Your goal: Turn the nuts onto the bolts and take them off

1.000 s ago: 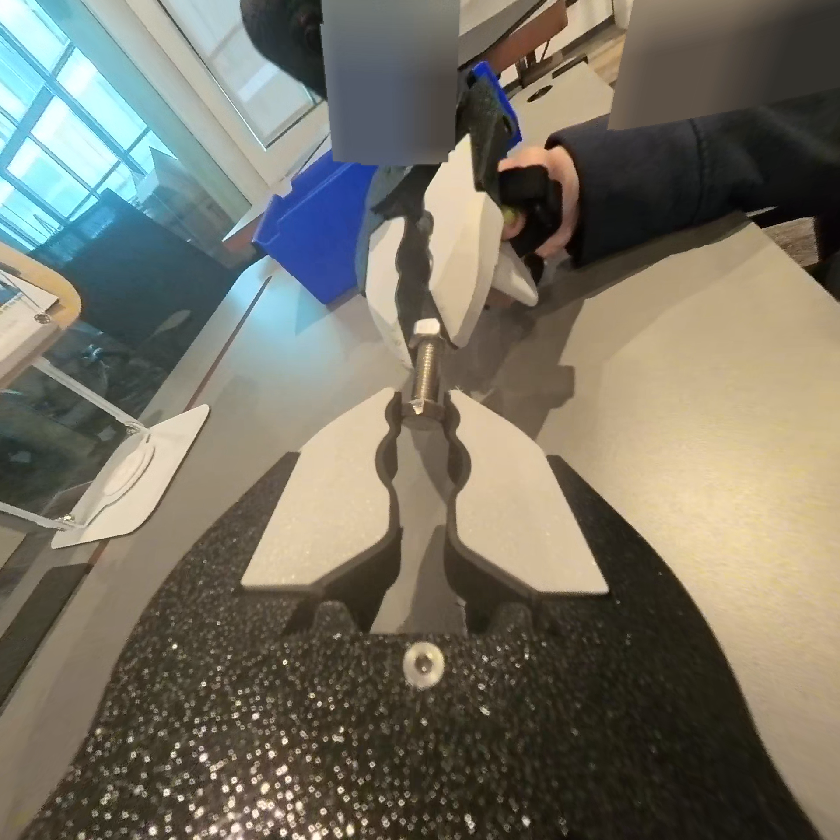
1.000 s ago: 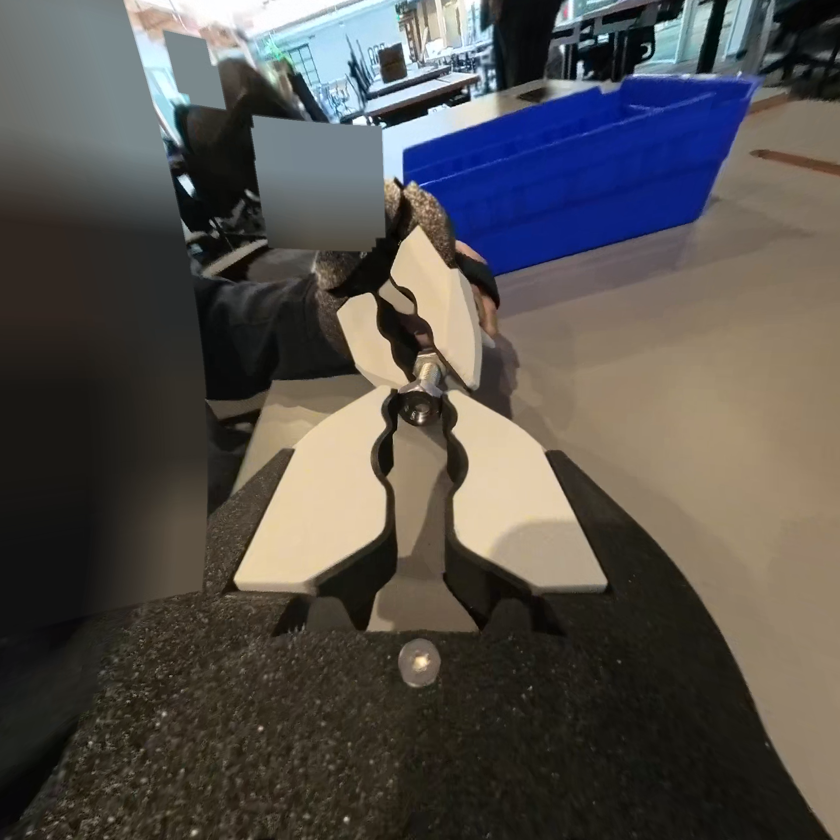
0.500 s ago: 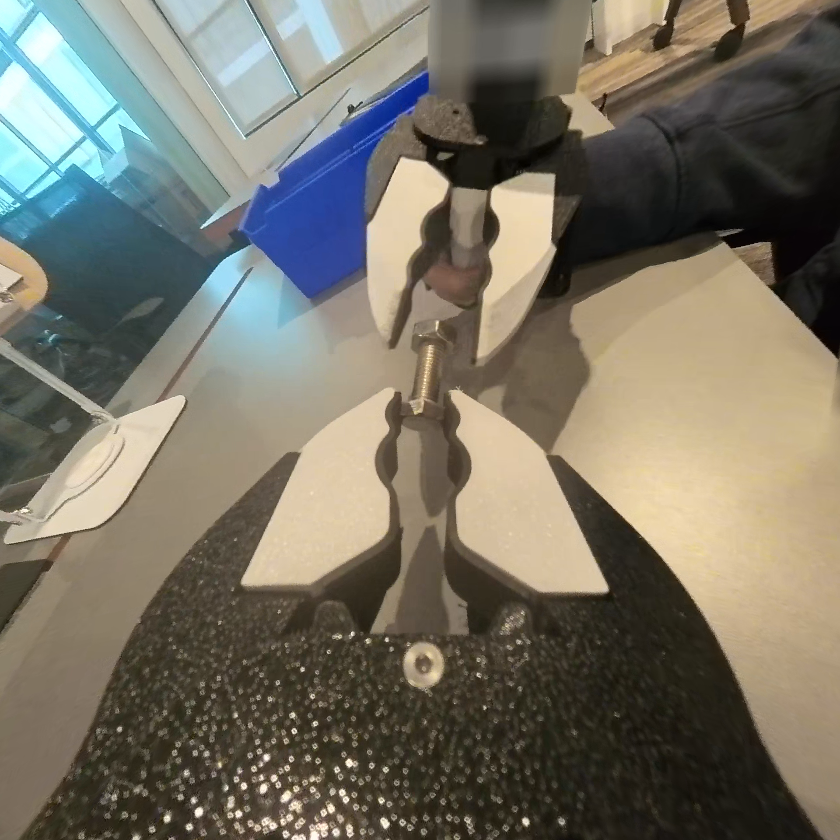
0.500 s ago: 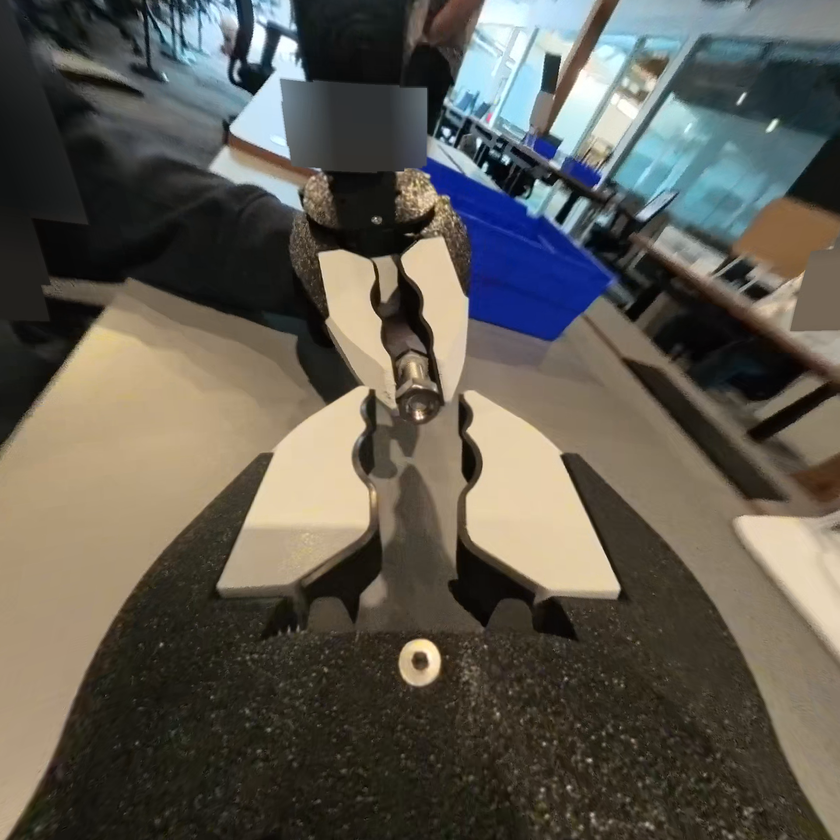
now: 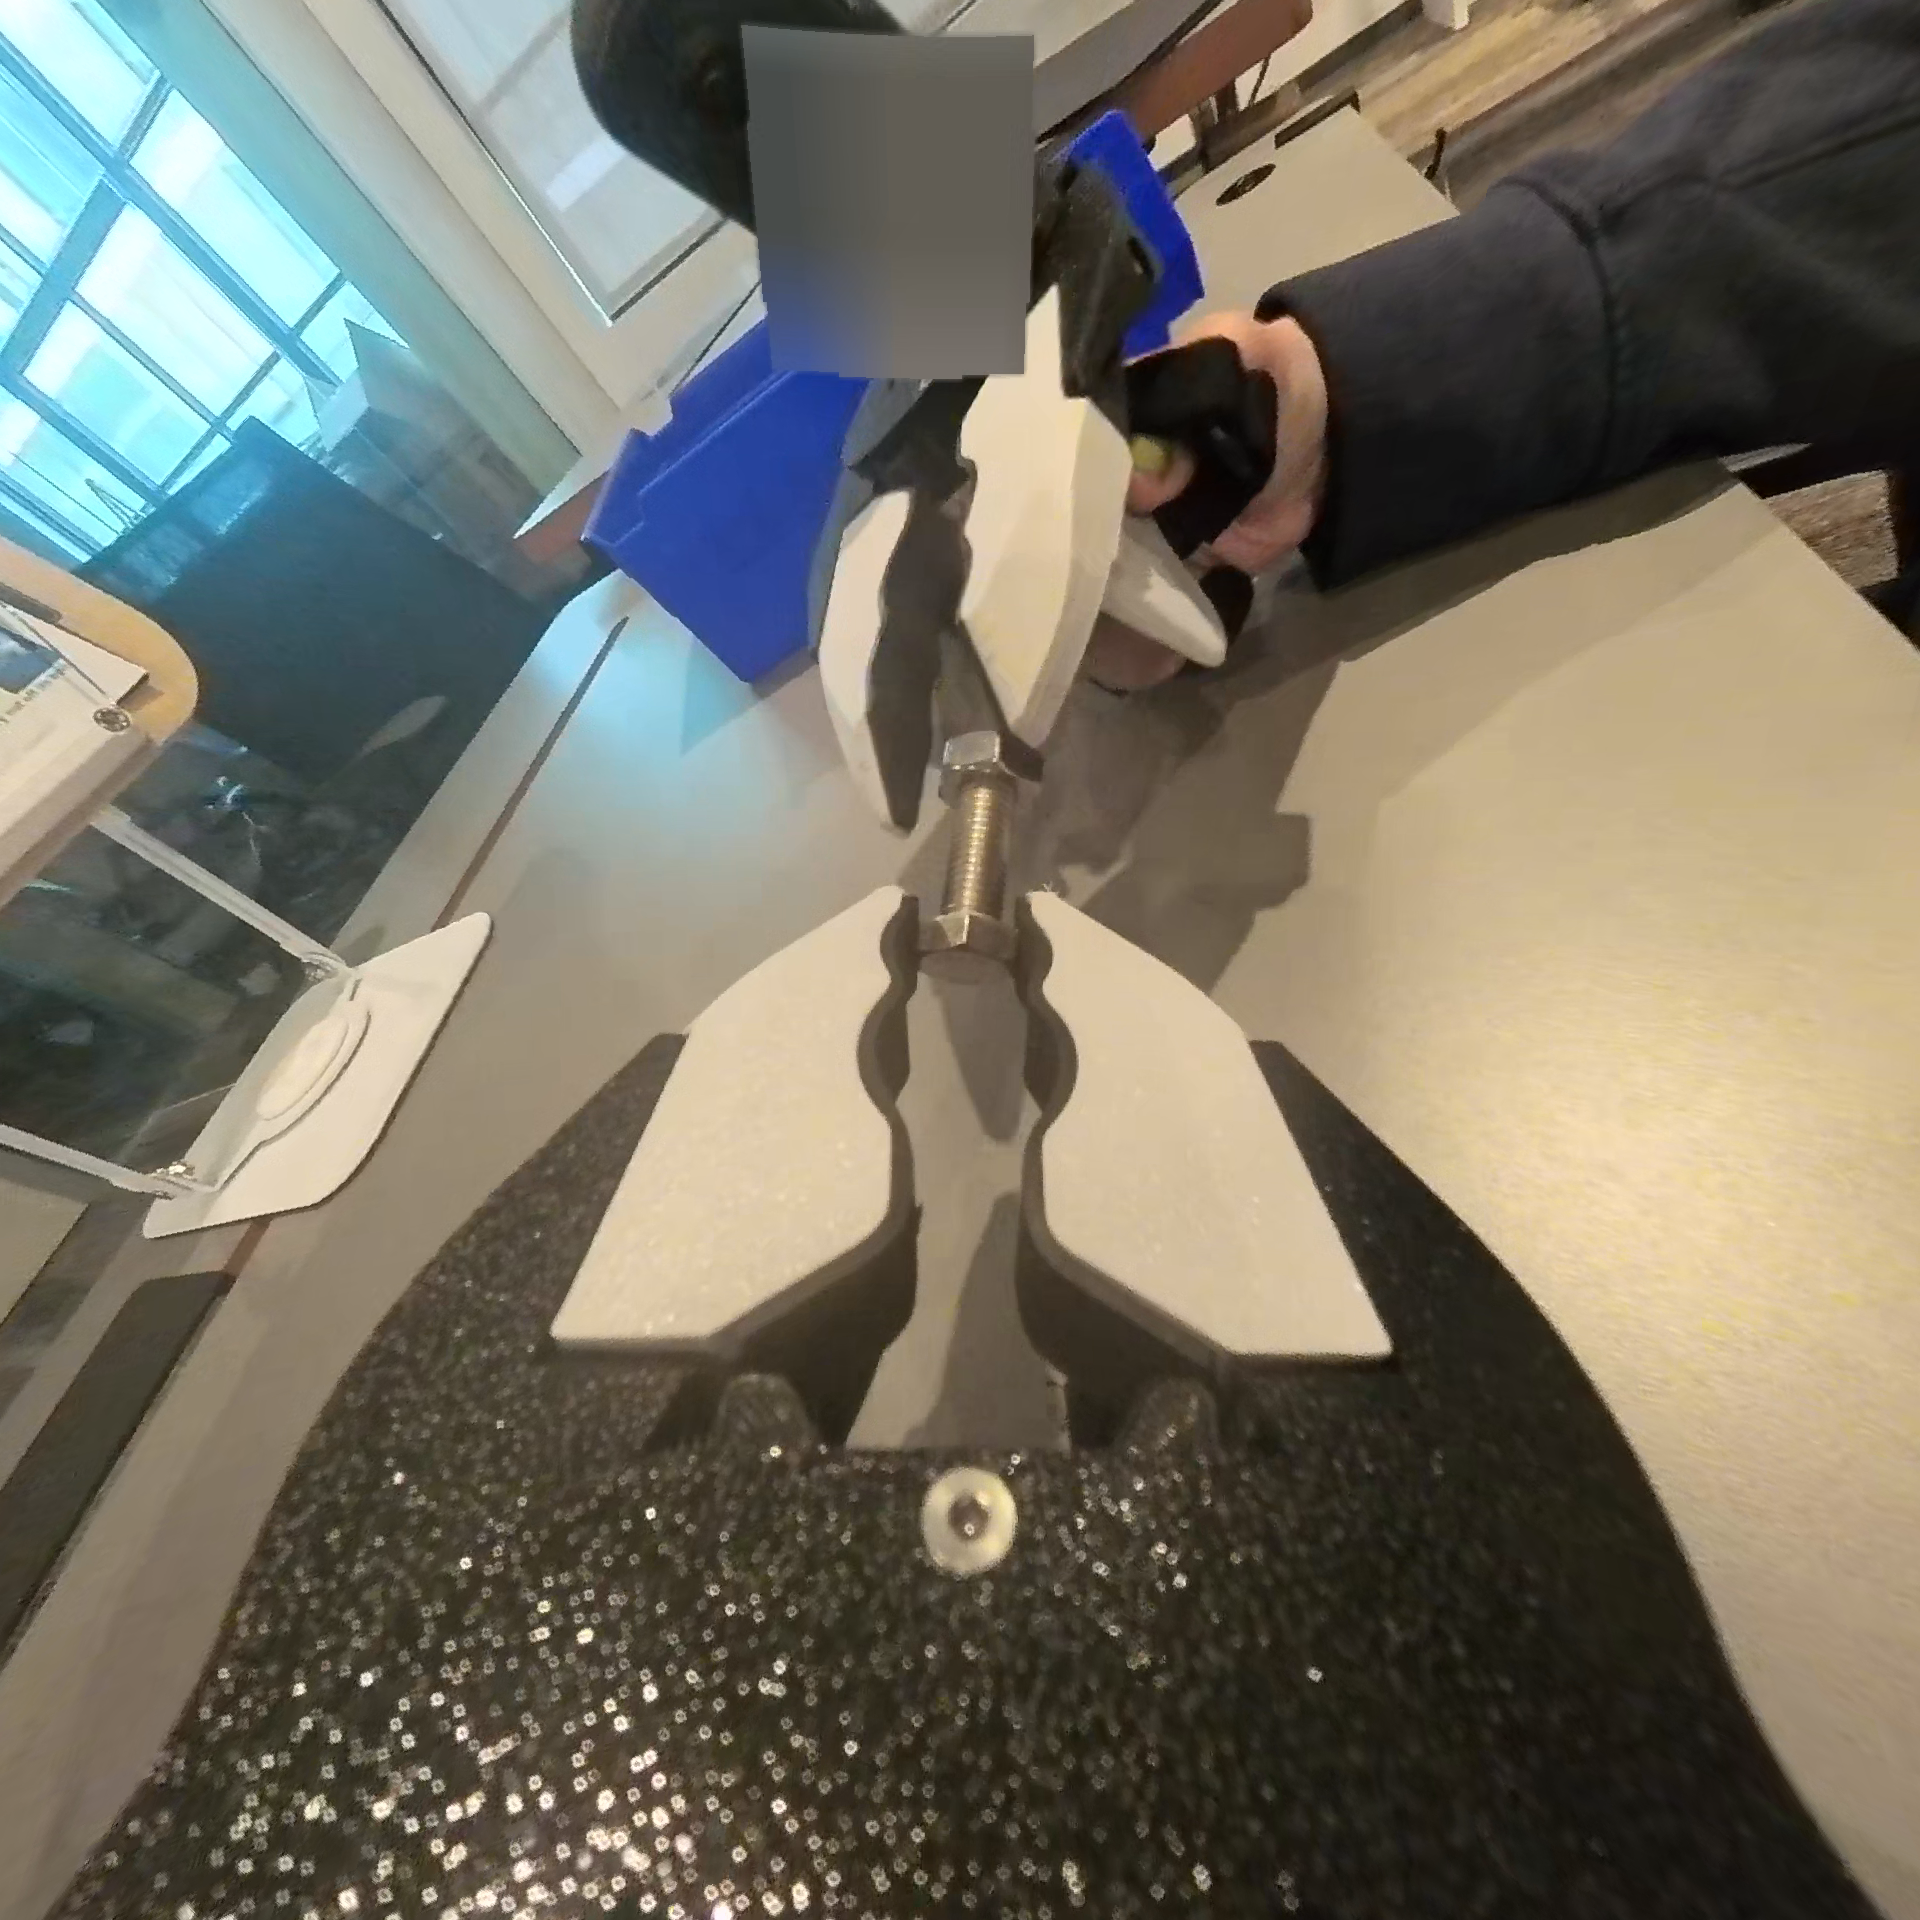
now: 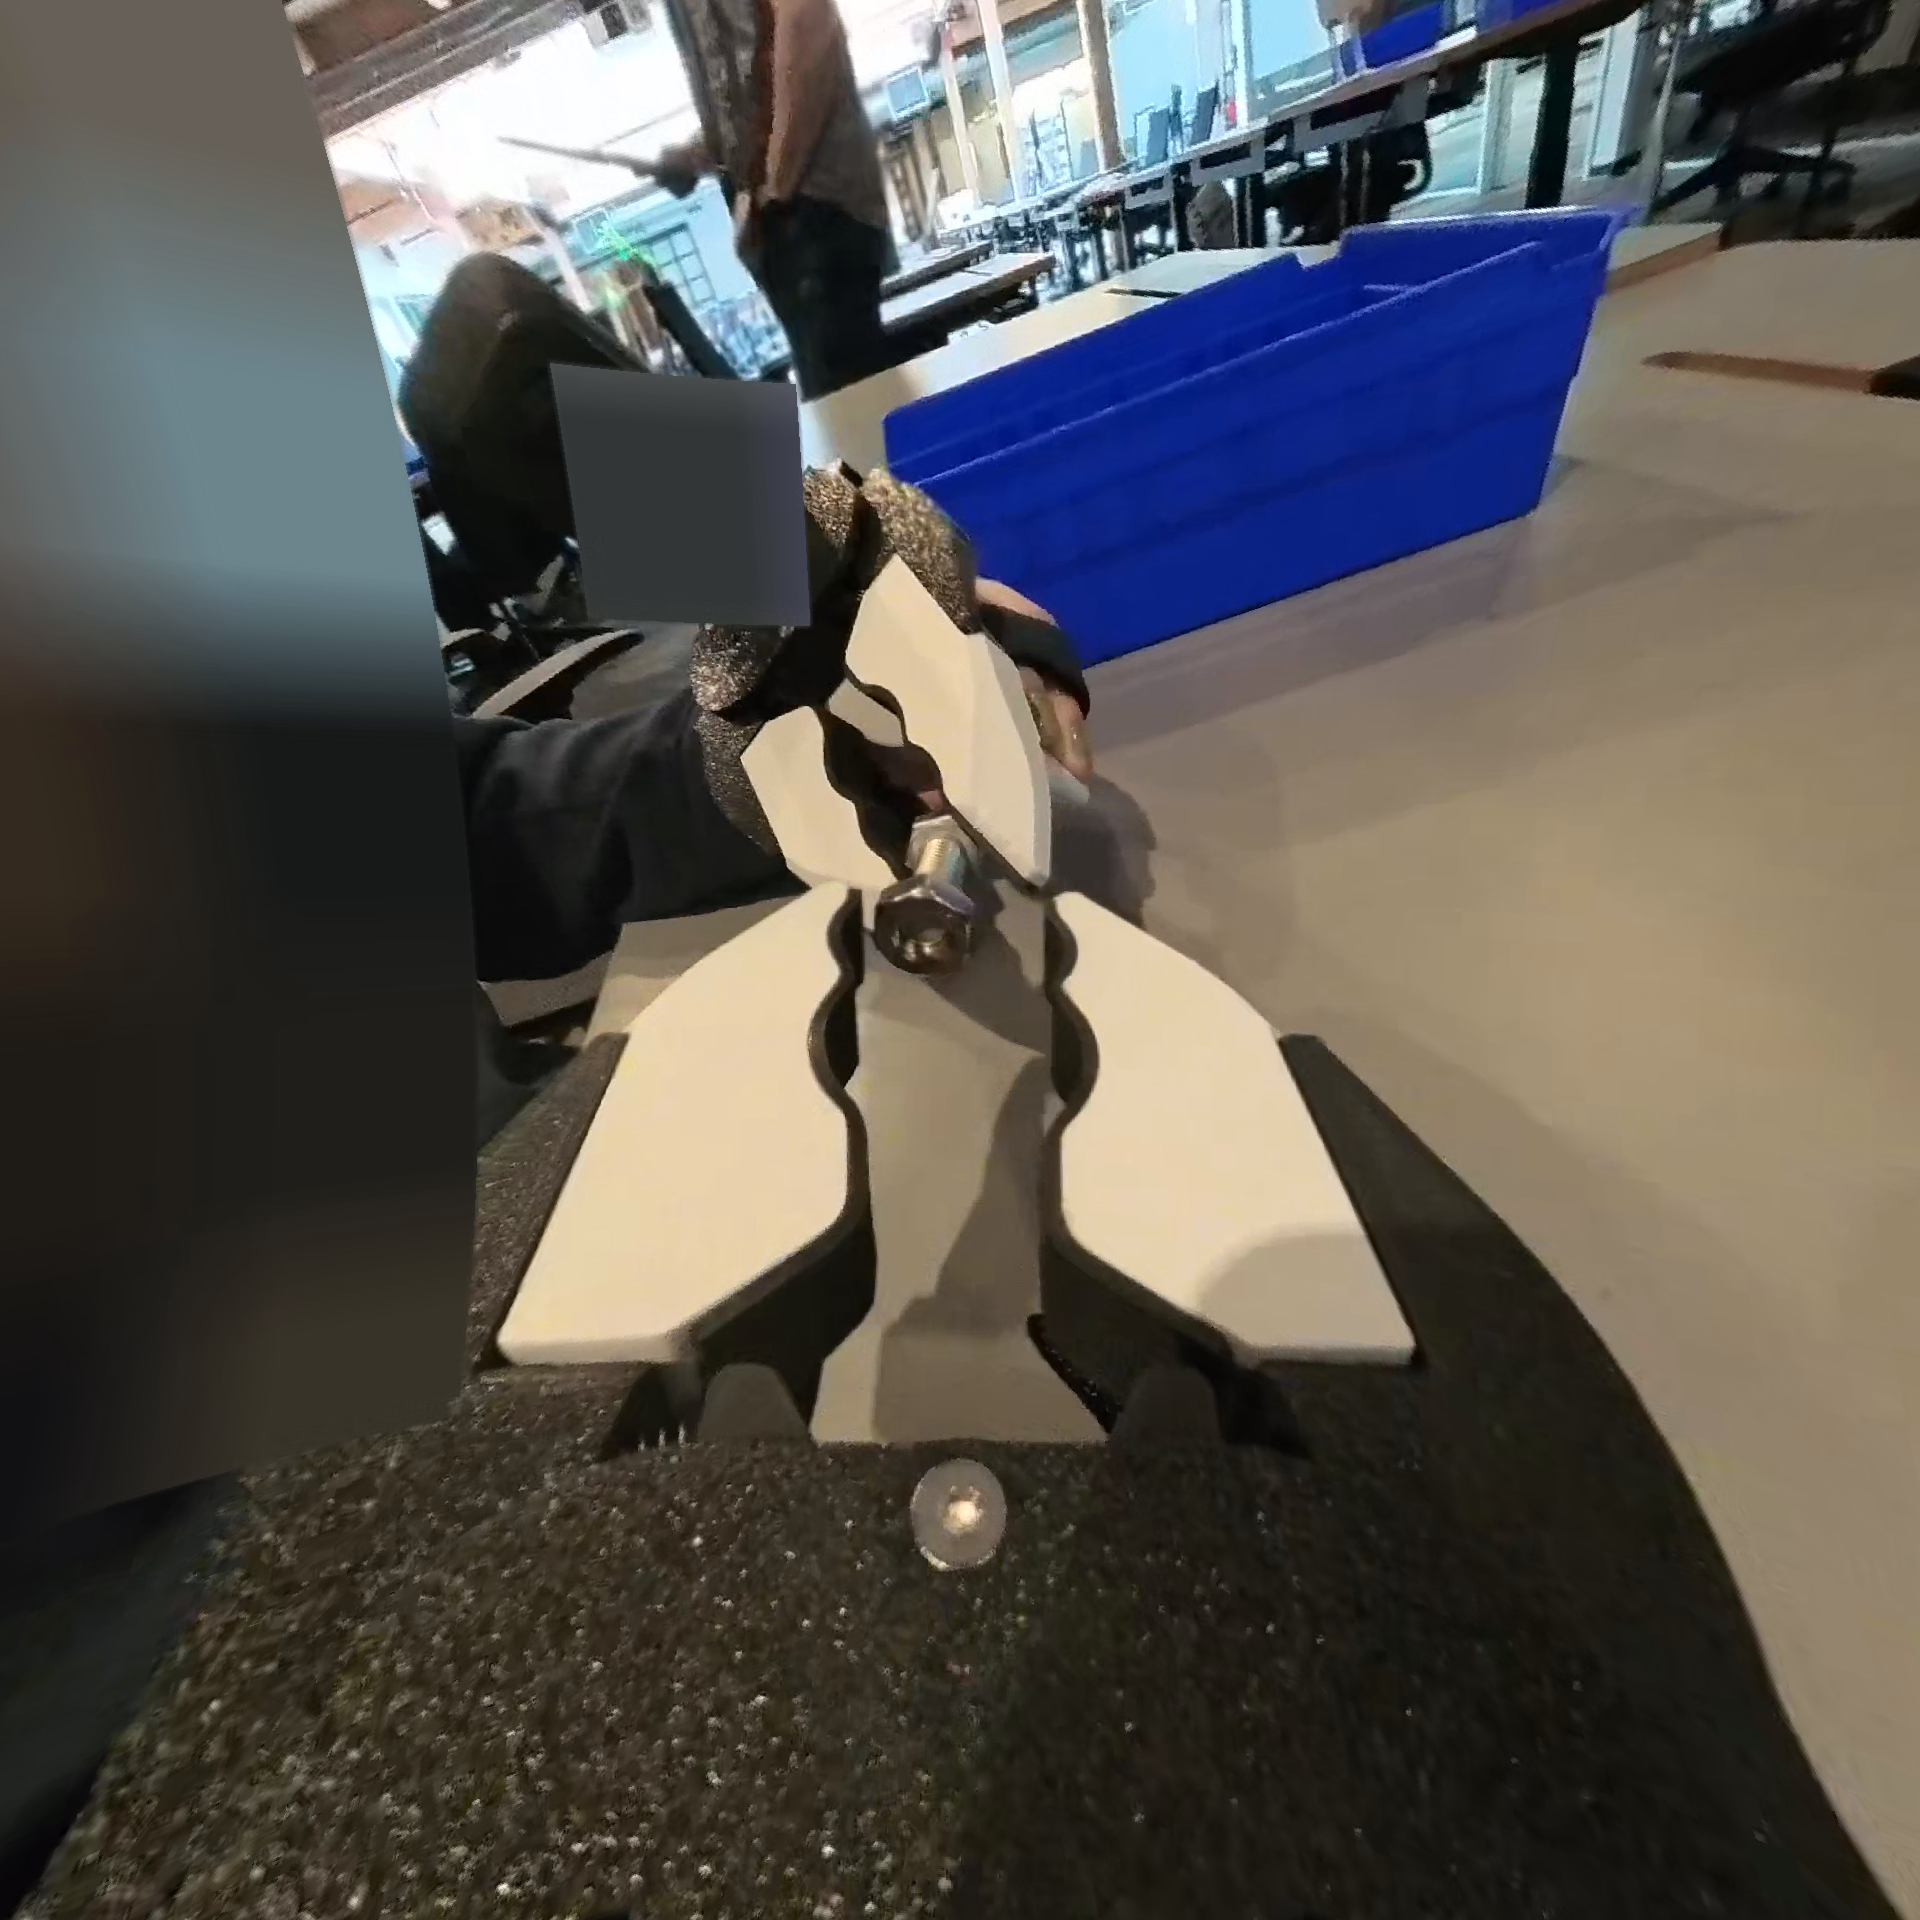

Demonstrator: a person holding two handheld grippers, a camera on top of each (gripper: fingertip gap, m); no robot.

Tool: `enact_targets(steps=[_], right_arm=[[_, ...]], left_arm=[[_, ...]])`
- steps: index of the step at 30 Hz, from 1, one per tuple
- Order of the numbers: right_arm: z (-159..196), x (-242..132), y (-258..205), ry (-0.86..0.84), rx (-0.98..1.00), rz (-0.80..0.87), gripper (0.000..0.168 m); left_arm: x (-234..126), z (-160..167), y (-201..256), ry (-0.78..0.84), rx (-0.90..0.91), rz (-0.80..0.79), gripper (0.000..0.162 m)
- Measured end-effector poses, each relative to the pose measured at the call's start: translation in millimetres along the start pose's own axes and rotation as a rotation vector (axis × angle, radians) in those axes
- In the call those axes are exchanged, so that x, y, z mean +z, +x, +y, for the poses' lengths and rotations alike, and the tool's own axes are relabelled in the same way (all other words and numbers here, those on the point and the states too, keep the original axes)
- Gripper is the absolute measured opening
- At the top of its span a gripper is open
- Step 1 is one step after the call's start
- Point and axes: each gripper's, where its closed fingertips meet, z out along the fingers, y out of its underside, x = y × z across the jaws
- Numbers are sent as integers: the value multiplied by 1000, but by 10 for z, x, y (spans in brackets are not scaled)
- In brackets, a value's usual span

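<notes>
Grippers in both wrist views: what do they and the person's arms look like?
Both the left gripper and the right gripper have pale grey, wedge-shaped fingers with wavy black inner pads, mounted on a black, glittery, grainy body with one silver screw in the middle. The right gripper carries a blue part and a black handle. The person wears dark navy sleeves.

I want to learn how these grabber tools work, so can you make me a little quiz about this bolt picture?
1. True or false: the left gripper has its fingers shut on the head of the bolt.
2. What colour is the bin on the table? A red, B blue, C green.
3. What sits on the bolt's other end, by the right gripper?

Key: 1 true; 2 B; 3 the nut.
</notes>
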Motion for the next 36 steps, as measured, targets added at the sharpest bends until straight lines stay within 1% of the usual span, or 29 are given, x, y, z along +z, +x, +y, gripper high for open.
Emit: enact_targets(steps=[2,5,7,9,13,15,21,24,27,30,31,32,34,36], right_arm=[[12,8,2,-6,7,-1,37],[49,30,-10,-27,22,-16,37],[64,42,-19,-39,12,-19,31],[53,36,-34,-41,-24,-13,19],[59,47,-13,-58,-121,39,18],[66,54,-3,-68,-225,69,18],[70,51,2,-82,-662,176,18],[47,46,-20,-72,-803,213,18],[12,49,-58,-48,-882,228,18],[6,47,-41,-47,-854,242,18],[-3,43,-43,-41,-819,238,18],[-18,40,-66,-26,-762,215,22],[-59,26,-100,12,-587,150,32],[-68,10,-92,20,-343,74,39]], left_arm=[[-1,-1,-5,0,1,-4,17],[2,-3,-1,0,2,-3,17],[8,1,5,-2,3,-1,17],[15,8,8,-7,0,1,17],[9,24,1,-14,-8,5,17],[7,39,3,-21,-10,10,17],[7,47,21,-23,-13,23,17],[-5,18,29,-3,-43,38,17],[-38,-43,44,40,-140,90,17],[-39,-39,38,43,-160,94,17],[-36,-35,31,41,-151,84,17],[-31,-32,25,39,-138,74,17],[-18,-10,9,24,-100,46,17],[-3,6,-3,12,-53,17,17]])
